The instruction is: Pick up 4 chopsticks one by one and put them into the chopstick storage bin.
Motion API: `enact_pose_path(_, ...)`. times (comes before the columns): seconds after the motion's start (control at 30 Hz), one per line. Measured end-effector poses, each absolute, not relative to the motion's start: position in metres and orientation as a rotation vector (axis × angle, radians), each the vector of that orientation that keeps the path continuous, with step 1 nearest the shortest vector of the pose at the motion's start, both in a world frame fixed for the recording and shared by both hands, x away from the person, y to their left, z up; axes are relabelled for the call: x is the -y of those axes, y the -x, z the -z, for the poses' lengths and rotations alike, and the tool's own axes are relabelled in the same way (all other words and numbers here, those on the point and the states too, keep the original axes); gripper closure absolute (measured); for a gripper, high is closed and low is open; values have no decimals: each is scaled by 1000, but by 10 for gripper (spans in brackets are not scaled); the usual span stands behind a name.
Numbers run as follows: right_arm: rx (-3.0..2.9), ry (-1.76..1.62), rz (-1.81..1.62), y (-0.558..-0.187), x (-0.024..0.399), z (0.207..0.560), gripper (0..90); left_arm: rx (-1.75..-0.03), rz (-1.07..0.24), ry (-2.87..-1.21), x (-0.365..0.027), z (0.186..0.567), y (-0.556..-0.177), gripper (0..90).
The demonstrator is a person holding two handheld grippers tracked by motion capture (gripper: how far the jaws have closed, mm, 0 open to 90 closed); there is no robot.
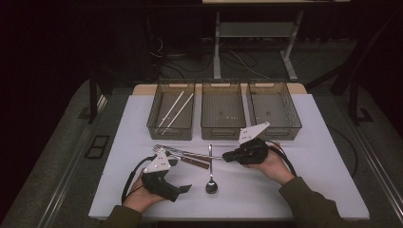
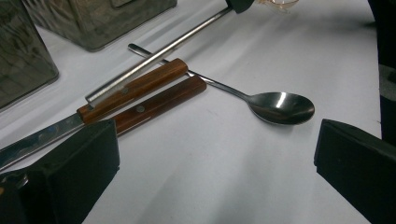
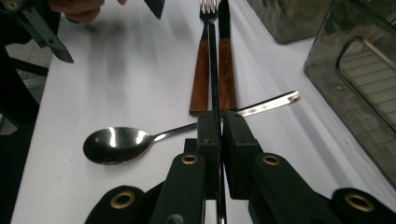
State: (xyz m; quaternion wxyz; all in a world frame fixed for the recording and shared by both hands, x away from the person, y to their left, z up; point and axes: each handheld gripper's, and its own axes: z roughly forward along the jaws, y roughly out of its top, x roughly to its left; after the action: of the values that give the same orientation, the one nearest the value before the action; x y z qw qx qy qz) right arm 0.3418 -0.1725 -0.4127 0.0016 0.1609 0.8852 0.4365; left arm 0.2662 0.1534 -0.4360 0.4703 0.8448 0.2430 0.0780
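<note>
Metal rod [image 3: 214, 65] — a thin, flat-looking steel piece, whether a chopstick or a slim utensil handle I can't tell — is what your right gripper [image 3: 220, 122] has hold of, its jaws closed nearly all the way on one end. From the right gripper view the rod runs straight out from between the pads, passing over the wooden handles of the fork [image 3: 201, 70] and the knife [image 3: 227, 65] that lie side by side on the white table [image 1: 304, 156]. In the left gripper view the same rod slopes across the upper wooden handle, its far end just above or touching it; I can't say which.

Keep the squeeze firm and even, since so narrow a piece can pivot between the pads. Lift the free end clear of the two handles before you swing it anywhere, or you'll drag them out of line. The spoon [image 1: 211, 184] lies just beyond the handles, its stem crossing under the rod — stay above it too. If the rod belongs with the two pale sticks [image 1: 175, 109] in the left bin [image 1: 157, 107], carry it level and lower it lengthwise so it doesn't catch the rim.

Your left gripper [image 1: 177, 190] rests on the table near the knife blade, jaws wide apart and holding nothing; leave it parked so it stays out of the path.
</note>
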Motion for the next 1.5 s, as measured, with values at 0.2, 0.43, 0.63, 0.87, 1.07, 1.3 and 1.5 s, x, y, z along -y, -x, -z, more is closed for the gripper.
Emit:
enact_pose_path(0.2,-2744,-520,-1403,-344,176,406,860,-598,-191,-2067,-153,436,-266,0)
enact_pose_path(0.43,-2699,-528,-1441,-347,176,393,861,-602,-192,-2064,-154,436,-266,0)
enact_pose_path(0.63,-2670,-545,-1449,-353,172,384,861,-604,-189,-2058,-155,436,-266,0)
enact_pose_path(0.87,-2617,-601,-1460,-366,168,370,860,-604,-188,-2058,-154,436,-267,0)
enact_pose_path(1.07,-2571,-674,-1442,-383,160,360,860,-602,-188,-2057,-154,435,-267,0)
enact_pose_path(1.3,-2510,-788,-1382,-404,138,352,860,-594,-185,-2062,-152,436,-267,0)
enact_pose_path(1.5,-2491,-856,-1329,-423,110,350,859,-587,-182,-2062,-152,435,-267,0)
